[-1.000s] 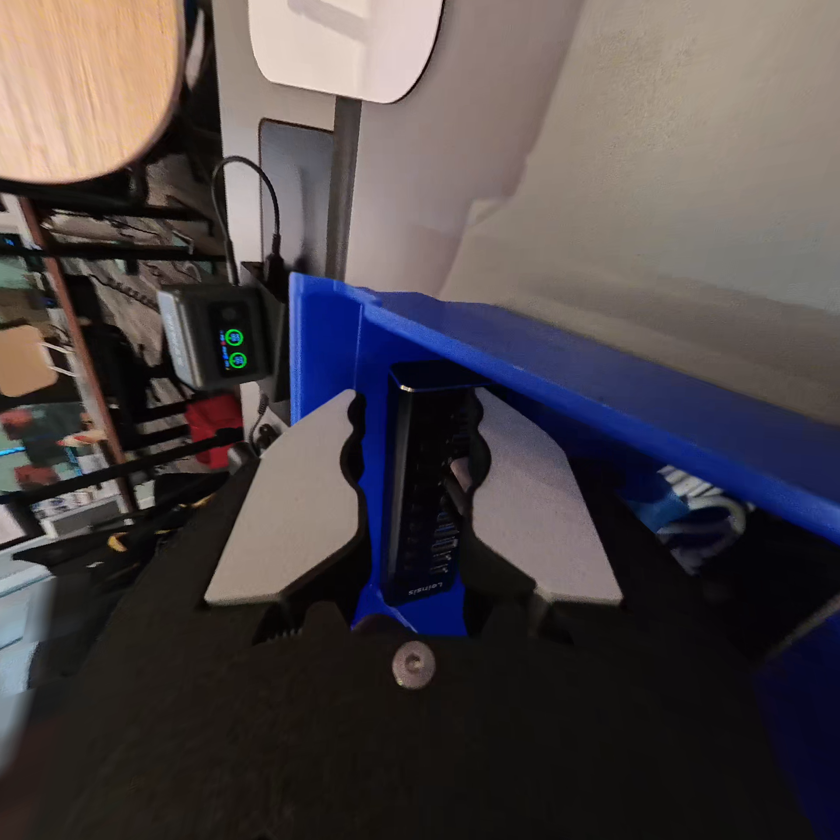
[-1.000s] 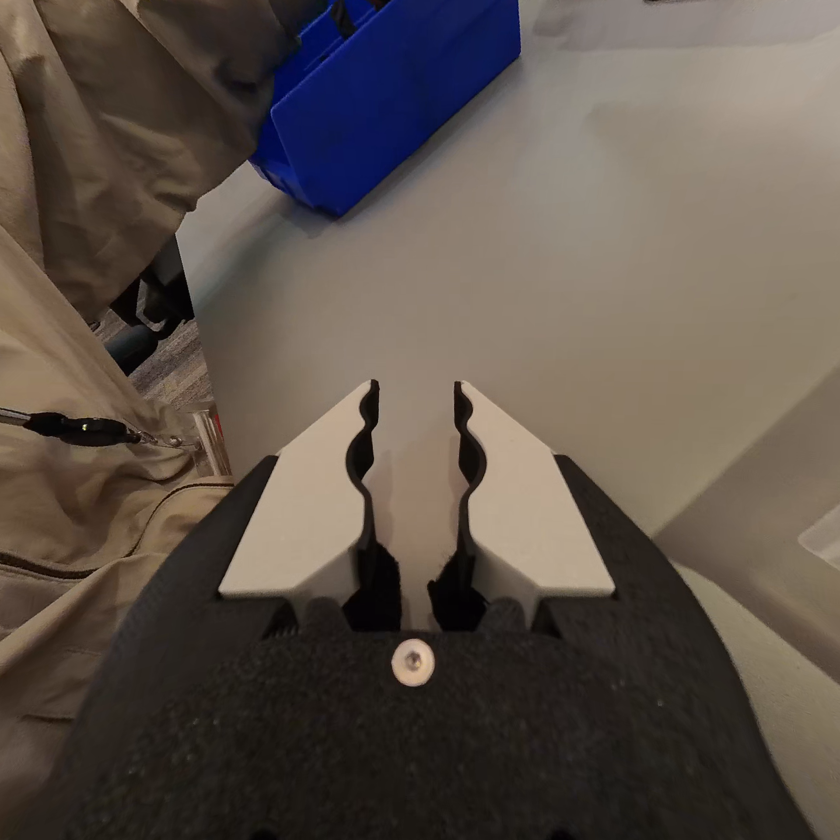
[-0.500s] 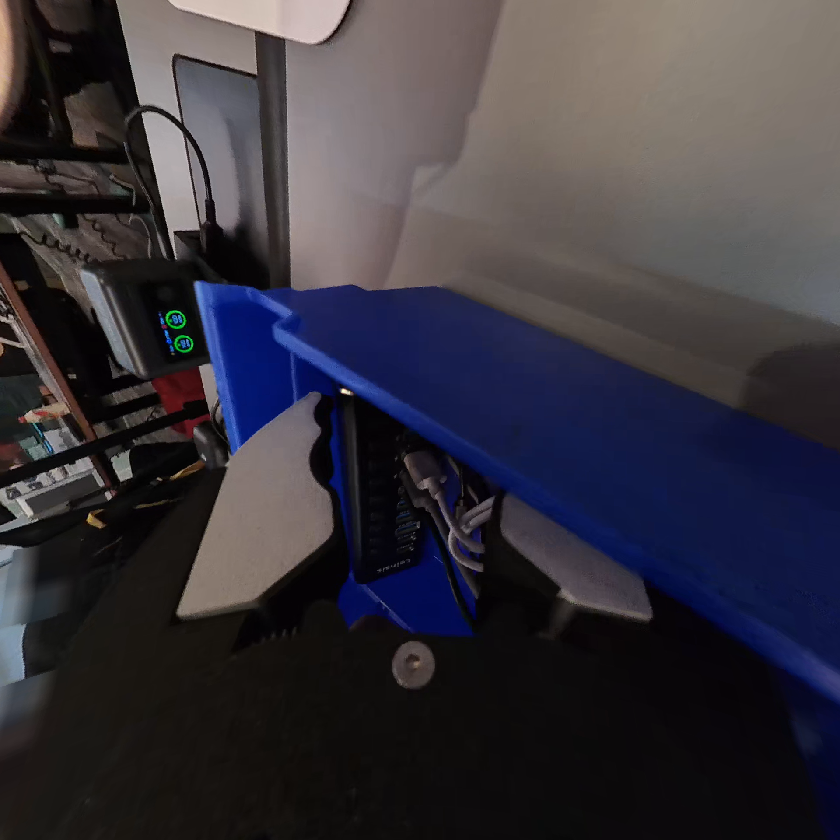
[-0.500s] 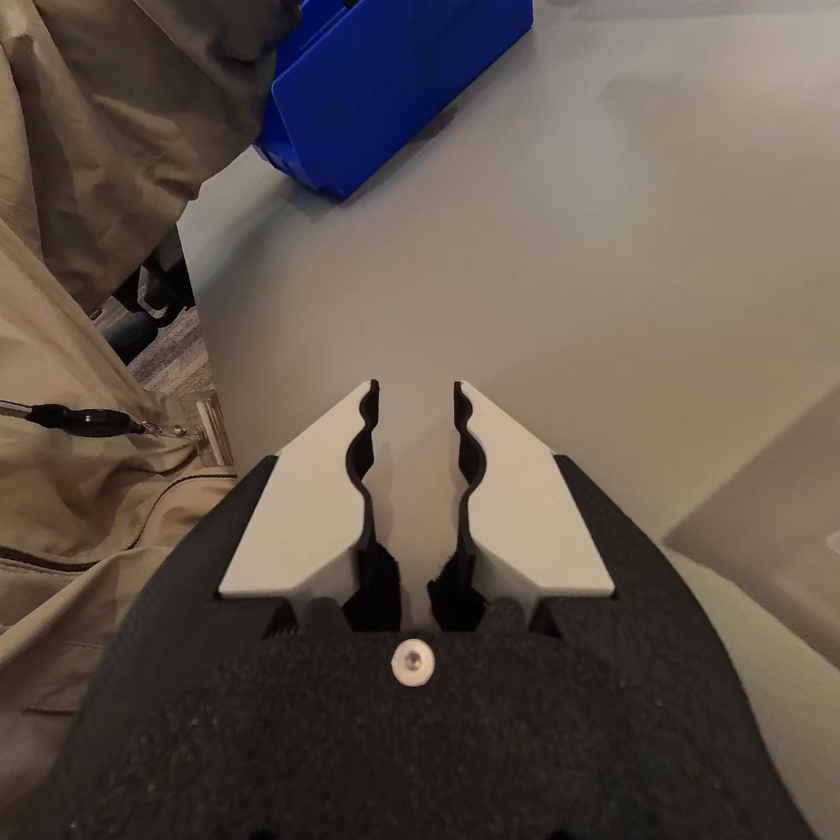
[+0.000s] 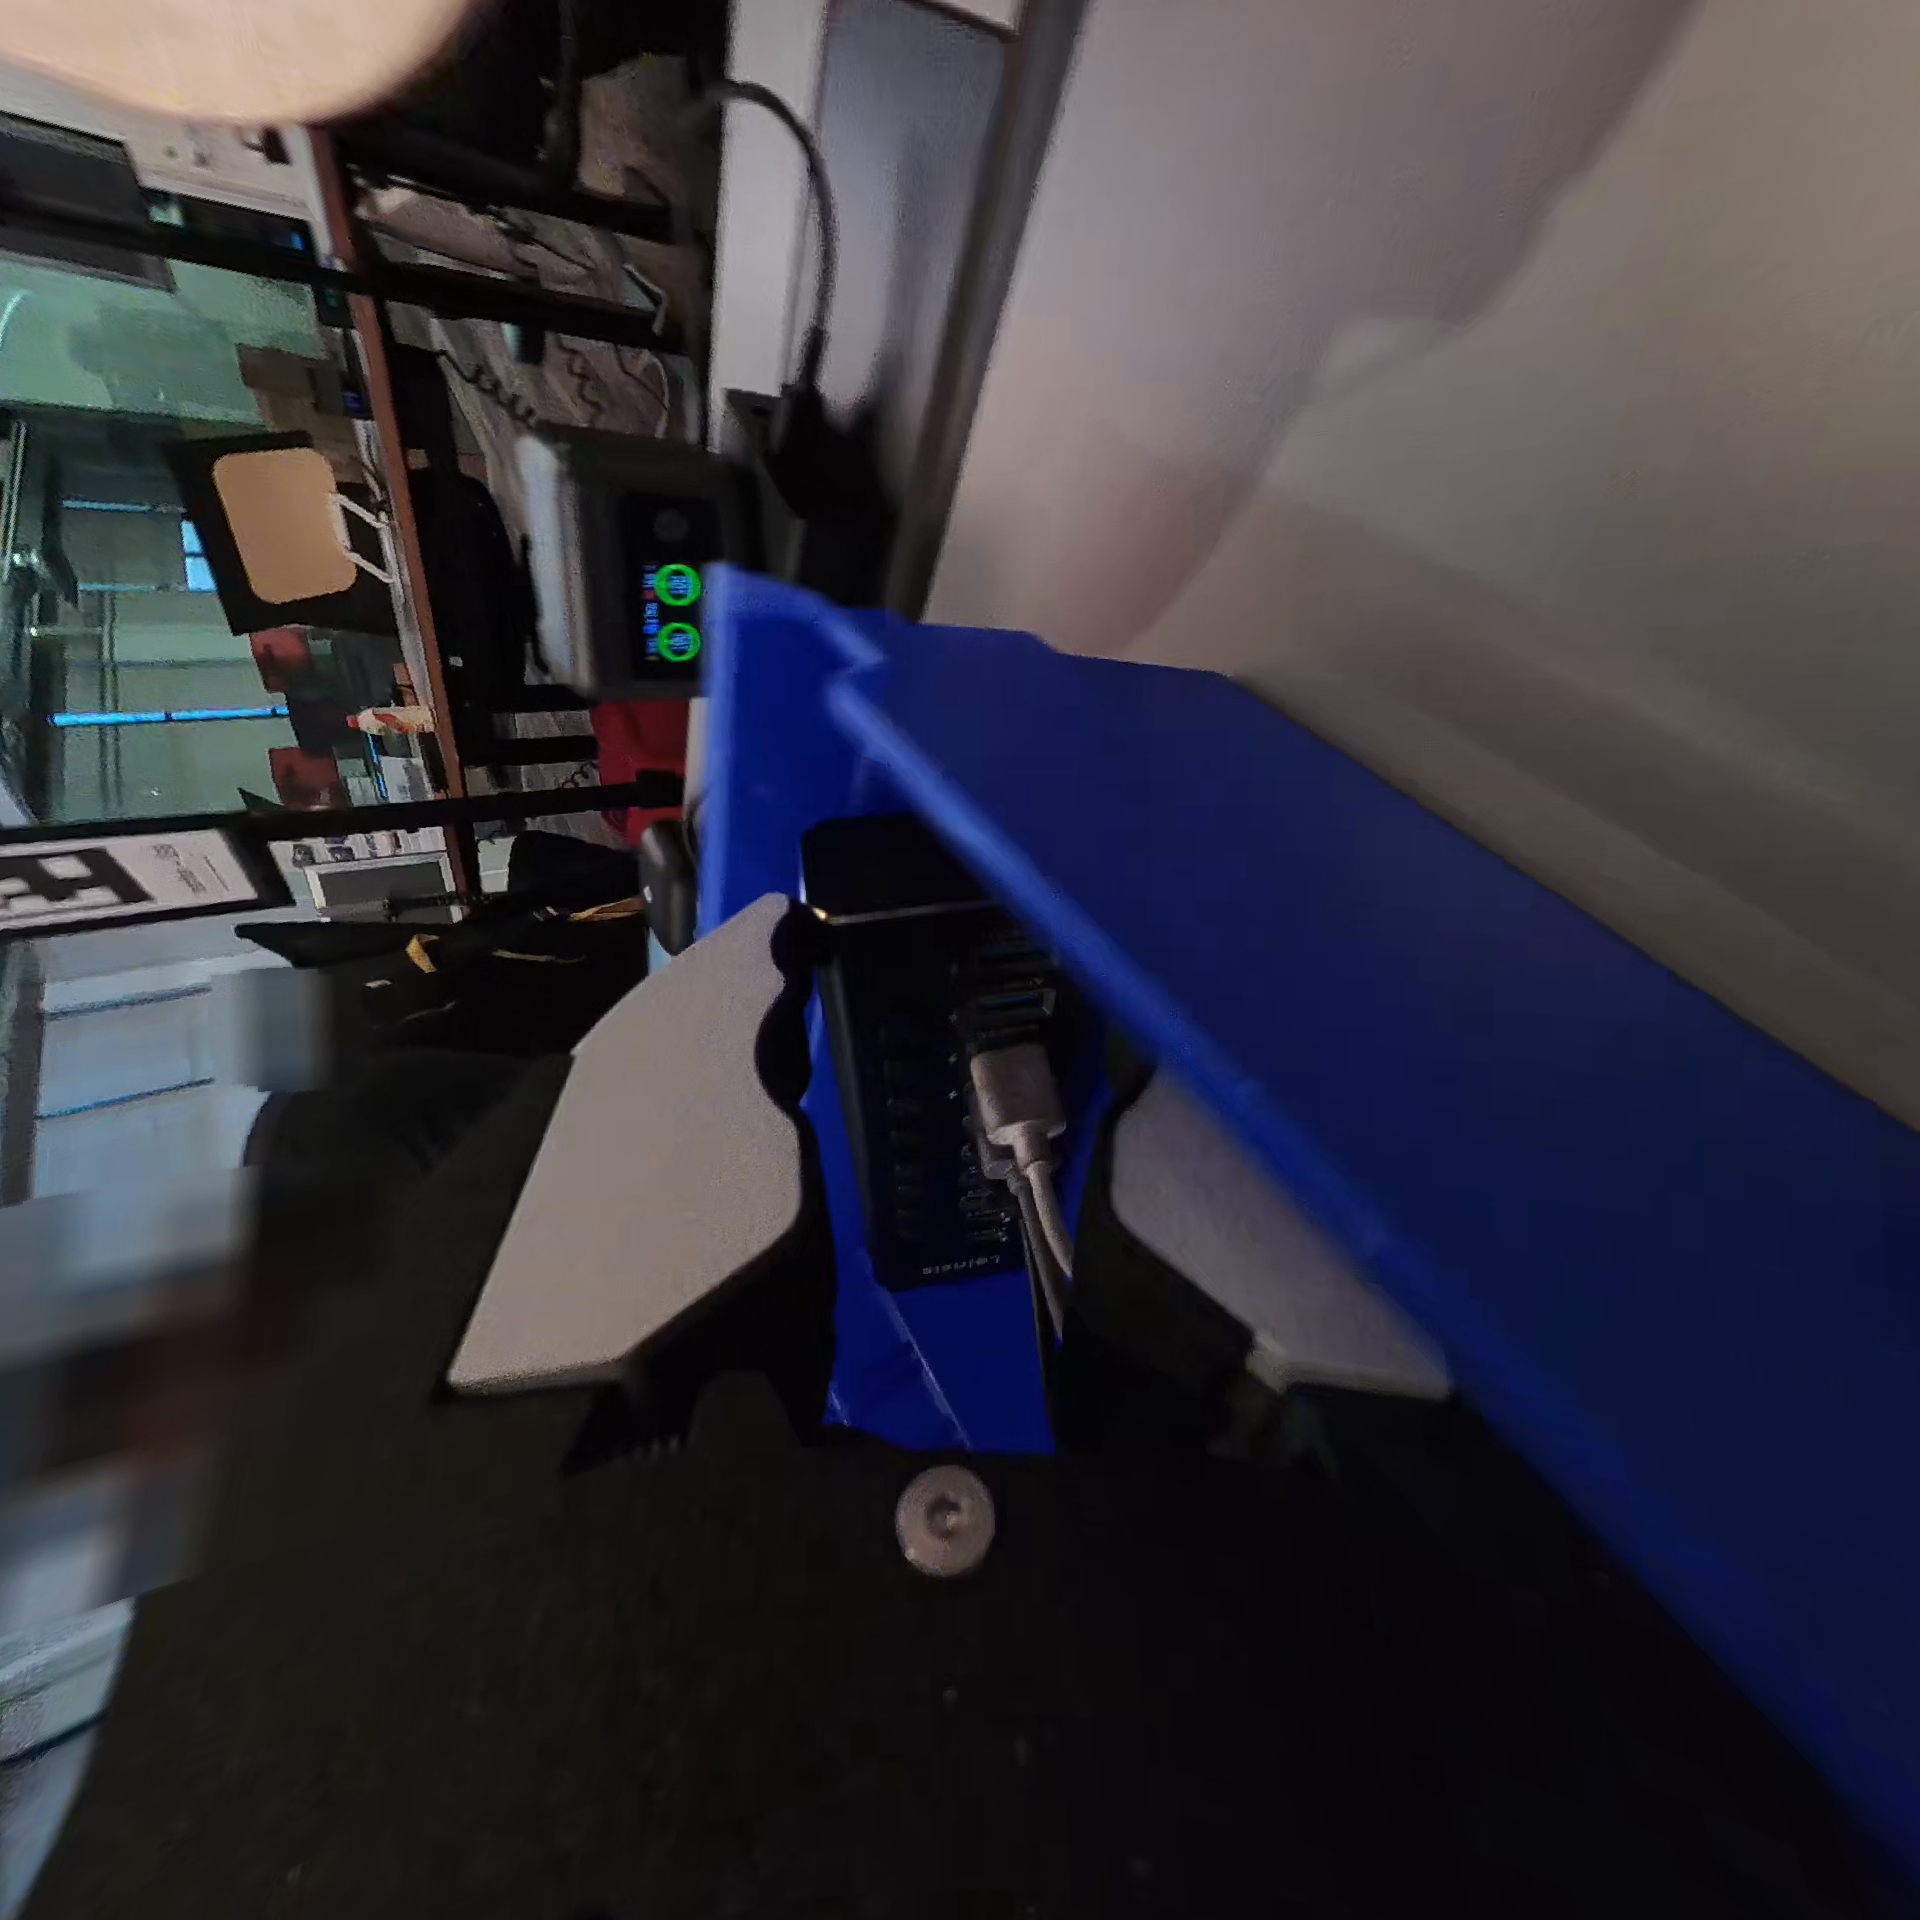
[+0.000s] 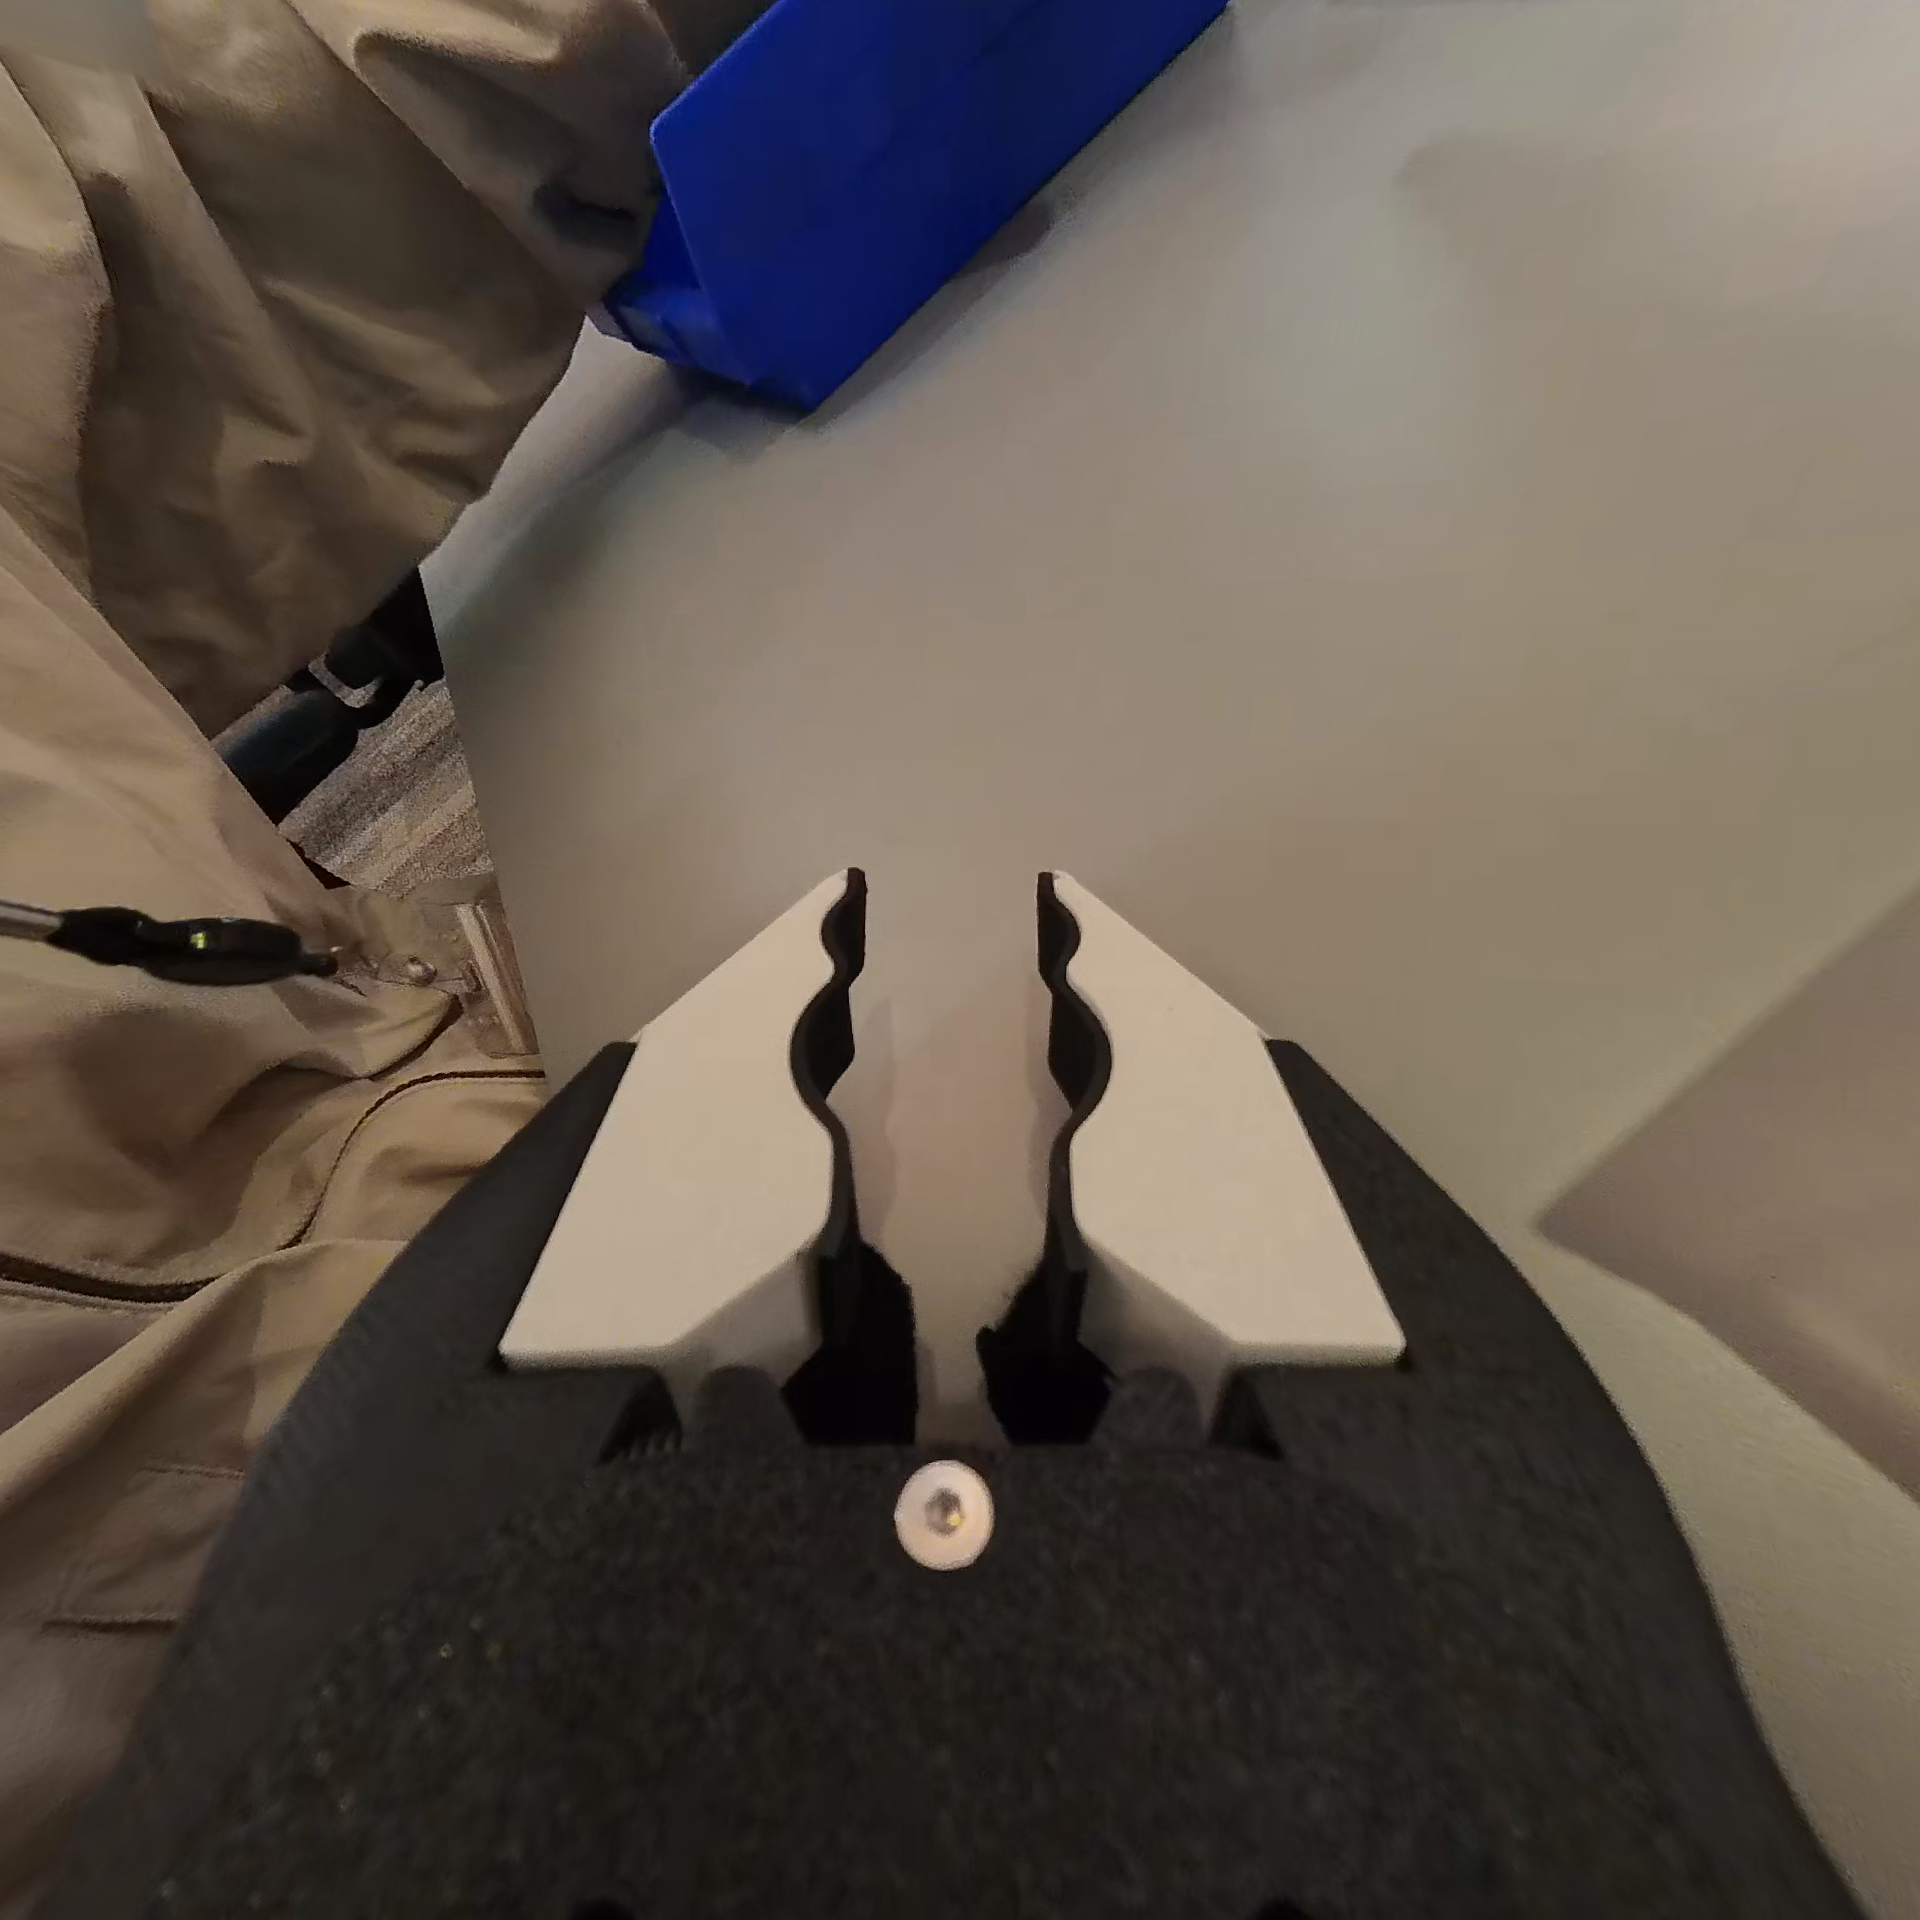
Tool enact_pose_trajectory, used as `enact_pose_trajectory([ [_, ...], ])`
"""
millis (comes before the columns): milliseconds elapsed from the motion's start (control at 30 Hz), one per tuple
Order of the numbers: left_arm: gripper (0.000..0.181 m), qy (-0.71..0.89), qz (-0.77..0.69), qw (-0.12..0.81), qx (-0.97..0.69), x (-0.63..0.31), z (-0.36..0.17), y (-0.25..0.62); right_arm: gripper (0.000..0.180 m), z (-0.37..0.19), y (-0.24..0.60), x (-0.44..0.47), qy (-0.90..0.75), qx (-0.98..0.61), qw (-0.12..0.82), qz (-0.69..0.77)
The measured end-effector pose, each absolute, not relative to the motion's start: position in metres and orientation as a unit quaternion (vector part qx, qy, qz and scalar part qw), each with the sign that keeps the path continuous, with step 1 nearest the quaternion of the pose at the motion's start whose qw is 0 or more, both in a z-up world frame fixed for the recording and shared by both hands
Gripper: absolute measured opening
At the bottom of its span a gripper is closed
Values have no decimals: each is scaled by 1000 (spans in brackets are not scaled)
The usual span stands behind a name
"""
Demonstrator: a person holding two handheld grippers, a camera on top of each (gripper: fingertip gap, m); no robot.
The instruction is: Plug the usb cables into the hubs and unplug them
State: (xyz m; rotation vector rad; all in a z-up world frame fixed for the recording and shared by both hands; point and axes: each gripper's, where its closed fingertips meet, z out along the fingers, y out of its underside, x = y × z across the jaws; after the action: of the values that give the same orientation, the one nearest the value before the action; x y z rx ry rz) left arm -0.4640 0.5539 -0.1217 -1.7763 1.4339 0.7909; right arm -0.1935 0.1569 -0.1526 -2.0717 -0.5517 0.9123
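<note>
In the left wrist view a black USB hub (image 5: 899,1122) stands on end inside a blue bin (image 5: 1403,935), against its end wall. A grey USB plug (image 5: 1013,1101) with its cable is in one of the hub's ports. My left gripper (image 5: 935,997) has a finger on each side of the hub and looks closed on it. The left finger (image 5: 665,1143) touches the hub's side; the bin's long wall partly hides the right finger (image 5: 1247,1257). My right gripper (image 6: 951,883) hovers low over the grey table (image 6: 1299,623), open and empty, well short of the blue bin (image 6: 883,187).
A person's tan jacket (image 6: 239,364) fills the left of the right wrist view, at the table edge. Beyond the bin in the left wrist view, a grey device with green ring lights (image 5: 644,592) hangs at the table's side with a black cable. Shelving and clutter lie behind.
My left gripper's jaws widened half a second ago and have narrowed onto the hub; the view shifted and the plug now shows clearly. My right gripper drifted slightly, still open.
</note>
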Motion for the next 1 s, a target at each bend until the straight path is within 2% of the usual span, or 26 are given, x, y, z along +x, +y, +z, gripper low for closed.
enact_pose_trajectory([
  [33,54,540,286,374,-698,-463,-111,552,32,-153,157,-193,-216,-817,395,360],
  [200,55,459,163,485,-726,-463,-31,540,33,-153,159,-193,-215,-818,395,359],
  [367,54,411,104,582,-694,-464,59,517,32,-150,161,-197,-223,-814,403,355],
  [533,54,407,51,630,-660,-443,135,478,34,-120,185,-196,-239,-799,437,336],
  [733,54,436,-50,662,-607,-393,209,410,40,-45,228,-209,-287,-756,519,277],
  [1000,54,493,-152,673,-530,-320,283,312,40,118,264,-230,-293,-660,650,236],
])
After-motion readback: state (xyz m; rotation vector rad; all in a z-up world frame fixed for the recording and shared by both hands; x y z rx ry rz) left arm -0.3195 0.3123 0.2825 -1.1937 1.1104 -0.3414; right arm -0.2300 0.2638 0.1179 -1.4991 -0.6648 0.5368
